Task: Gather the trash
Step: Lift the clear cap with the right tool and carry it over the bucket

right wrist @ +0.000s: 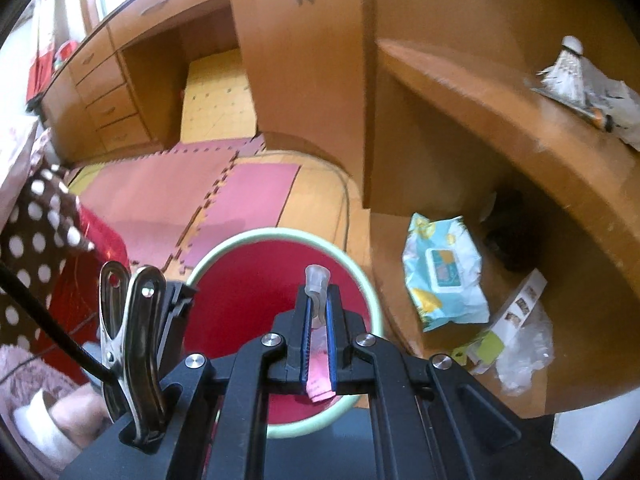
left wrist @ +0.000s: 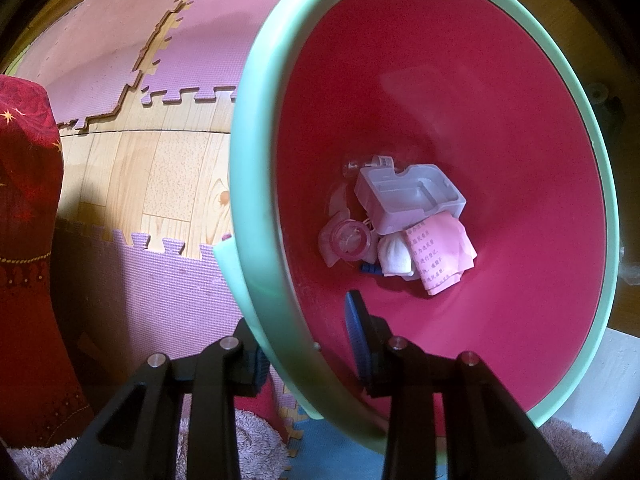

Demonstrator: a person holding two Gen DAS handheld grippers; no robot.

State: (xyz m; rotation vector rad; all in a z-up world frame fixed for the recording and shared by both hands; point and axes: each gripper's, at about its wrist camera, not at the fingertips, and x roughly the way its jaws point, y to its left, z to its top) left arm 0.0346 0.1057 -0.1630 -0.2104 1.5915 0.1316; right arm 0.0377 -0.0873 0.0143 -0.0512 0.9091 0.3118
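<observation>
my left gripper [left wrist: 312,348] is clamped on the mint rim of the red bin [left wrist: 256,184] — scraps lie at its bottom. right gripper [right wrist: 318,320] is pinched tight on a small clear tube [right wrist: 317,280], maybe a dropper — it's over the bin's mouth.

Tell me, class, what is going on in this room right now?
A person is collecting trash with two hand-held claws. The left claw is clamped on the mint-green rim of a red plastic bin that already holds scraps. The right claw, above the bin, is shut on a small clear plastic tube with a pink label. A wet-wipes pack lies on the wooden shelf.
</observation>
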